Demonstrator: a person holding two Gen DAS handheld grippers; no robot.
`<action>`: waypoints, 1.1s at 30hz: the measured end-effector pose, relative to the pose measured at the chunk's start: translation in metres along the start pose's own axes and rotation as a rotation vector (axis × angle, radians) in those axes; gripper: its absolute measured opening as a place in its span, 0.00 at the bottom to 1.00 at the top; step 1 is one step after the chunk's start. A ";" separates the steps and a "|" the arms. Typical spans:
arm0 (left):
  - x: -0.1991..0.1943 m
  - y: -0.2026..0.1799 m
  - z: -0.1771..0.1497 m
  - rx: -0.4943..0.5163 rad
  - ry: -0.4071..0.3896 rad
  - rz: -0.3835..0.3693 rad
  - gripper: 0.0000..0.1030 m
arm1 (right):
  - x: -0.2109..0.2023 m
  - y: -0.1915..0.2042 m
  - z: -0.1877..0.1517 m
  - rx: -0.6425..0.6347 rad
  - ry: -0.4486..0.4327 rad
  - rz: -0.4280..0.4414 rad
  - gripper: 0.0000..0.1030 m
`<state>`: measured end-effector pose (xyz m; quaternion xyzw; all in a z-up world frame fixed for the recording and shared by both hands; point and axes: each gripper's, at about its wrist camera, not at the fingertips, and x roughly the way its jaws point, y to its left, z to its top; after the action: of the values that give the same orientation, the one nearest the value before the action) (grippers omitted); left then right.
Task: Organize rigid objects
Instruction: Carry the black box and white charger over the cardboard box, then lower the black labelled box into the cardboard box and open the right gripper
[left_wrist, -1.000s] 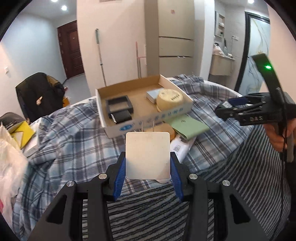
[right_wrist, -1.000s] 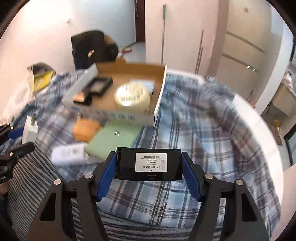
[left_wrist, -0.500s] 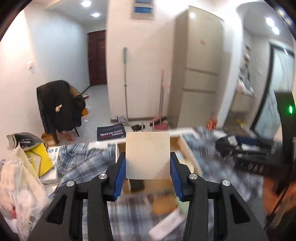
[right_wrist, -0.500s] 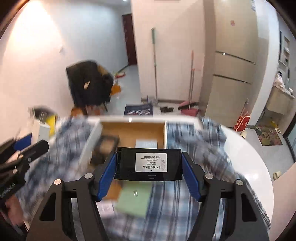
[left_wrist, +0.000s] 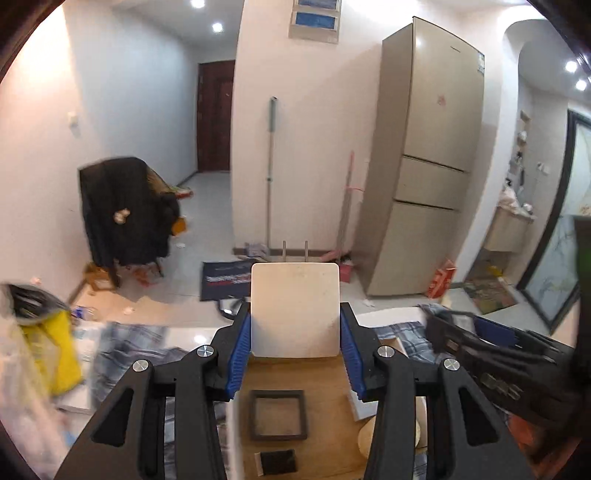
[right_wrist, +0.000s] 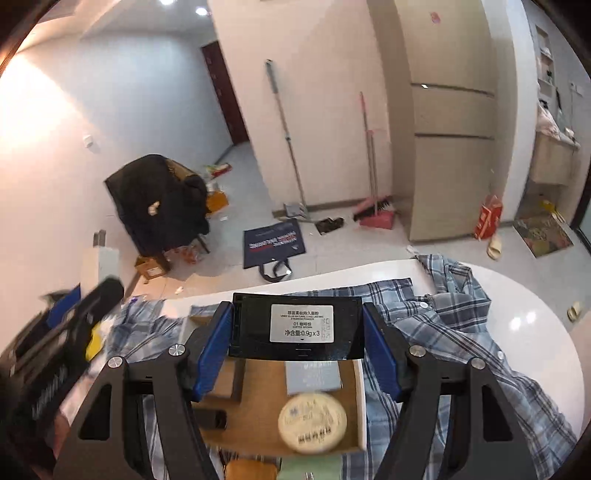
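Note:
My left gripper (left_wrist: 295, 350) is shut on a white plug adapter (left_wrist: 294, 310) with two metal prongs pointing away, held above the open cardboard box (left_wrist: 325, 435). My right gripper (right_wrist: 297, 345) is shut on a black cosmetic case (right_wrist: 295, 326) with a white label, held above the same cardboard box (right_wrist: 258, 417). In the box lie a black square frame (left_wrist: 277, 414), a small black item (left_wrist: 277, 461), a grey flat box (right_wrist: 313, 376) and a round cream tin (right_wrist: 312, 422). Each gripper shows at the edge of the other's view.
A plaid shirt (right_wrist: 454, 332) covers the white round table (right_wrist: 535, 325). A green card (right_wrist: 314, 470) and an orange pad (right_wrist: 251, 470) lie in front of the box. Yellow bags (left_wrist: 48, 350) lie at the left. A fridge, brooms and a chair stand behind.
Both grippers have moved forward and now hang over the cardboard box, tilted up to face the room. Each still holds its object.

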<state>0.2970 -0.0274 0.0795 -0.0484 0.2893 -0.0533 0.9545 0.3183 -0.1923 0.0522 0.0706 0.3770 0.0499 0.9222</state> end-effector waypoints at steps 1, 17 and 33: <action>0.012 0.003 -0.008 -0.009 0.023 -0.008 0.45 | 0.013 0.000 -0.003 -0.011 0.027 -0.037 0.65; 0.082 0.025 -0.041 -0.052 0.148 0.054 0.45 | 0.114 -0.007 -0.047 -0.129 0.197 0.059 0.65; 0.077 0.011 -0.040 -0.023 0.155 0.016 0.45 | 0.095 -0.013 -0.037 -0.122 0.183 0.072 0.66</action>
<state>0.3389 -0.0292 0.0027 -0.0528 0.3633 -0.0457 0.9291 0.3608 -0.1879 -0.0417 0.0231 0.4531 0.1119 0.8841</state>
